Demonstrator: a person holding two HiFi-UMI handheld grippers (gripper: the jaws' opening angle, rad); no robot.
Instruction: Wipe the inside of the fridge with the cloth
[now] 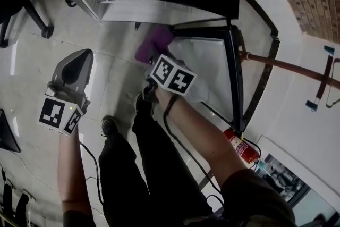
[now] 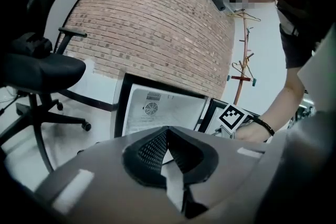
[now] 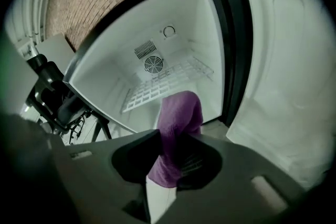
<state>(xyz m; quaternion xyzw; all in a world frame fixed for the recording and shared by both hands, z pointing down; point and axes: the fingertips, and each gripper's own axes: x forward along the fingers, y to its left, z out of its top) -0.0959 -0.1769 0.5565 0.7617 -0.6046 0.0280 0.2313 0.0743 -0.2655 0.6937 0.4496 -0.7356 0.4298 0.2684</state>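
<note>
Two claws are out in front of me, one in each hand. My right forearm stretches forward and a little to the left, a dark band at its wrist, and carries the right claw (image 1: 158, 59) to the mouth of the open fridge (image 1: 159, 8), whose door (image 1: 212, 69) stands swung out to the right. That claw's jaws are clamped on the purple cloth (image 3: 178, 118). The cloth bunches up past the tips and flops over, just in front of the near lip of the white compartment, with the wire shelf (image 3: 157, 86) and round fan vent (image 3: 154, 64) farther in behind it. I cannot tell whether it touches the lining. My left forearm runs straight ahead at my left side, holding the left claw (image 2: 167, 131) over the pale floor (image 1: 114, 72), well apart from the fridge, its jaws drawn together with nothing between them. A black office chair (image 2: 42, 68) stands off to the far left.
</note>
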